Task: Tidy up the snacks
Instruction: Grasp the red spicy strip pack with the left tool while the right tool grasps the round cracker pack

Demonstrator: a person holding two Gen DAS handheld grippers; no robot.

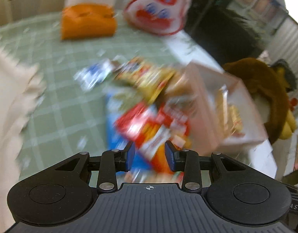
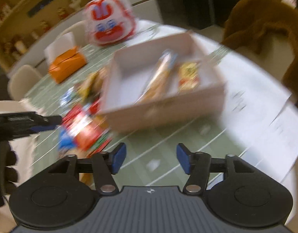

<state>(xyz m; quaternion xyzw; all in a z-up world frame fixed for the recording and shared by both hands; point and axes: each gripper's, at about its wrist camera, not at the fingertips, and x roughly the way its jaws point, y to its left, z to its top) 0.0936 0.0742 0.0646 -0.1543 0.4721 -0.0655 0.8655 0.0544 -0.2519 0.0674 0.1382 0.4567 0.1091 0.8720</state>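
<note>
Green checked cloth covers the desk (image 2: 168, 141), where a white cardboard box (image 2: 187, 104) holds two snack packets (image 2: 188, 75). Just left of the box lies a blurred pile of loose snack packets (image 1: 149, 120). Left claw (image 1: 149, 156) hovers spread over that pile; right claw (image 2: 151, 158) hangs released above bare cloth

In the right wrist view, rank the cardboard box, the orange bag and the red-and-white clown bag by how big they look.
1. cardboard box, clearly largest, though it is also nearest the camera.
2. clown bag.
3. orange bag, slightly smaller than the clown bag; blur makes that gap unsure.
</note>
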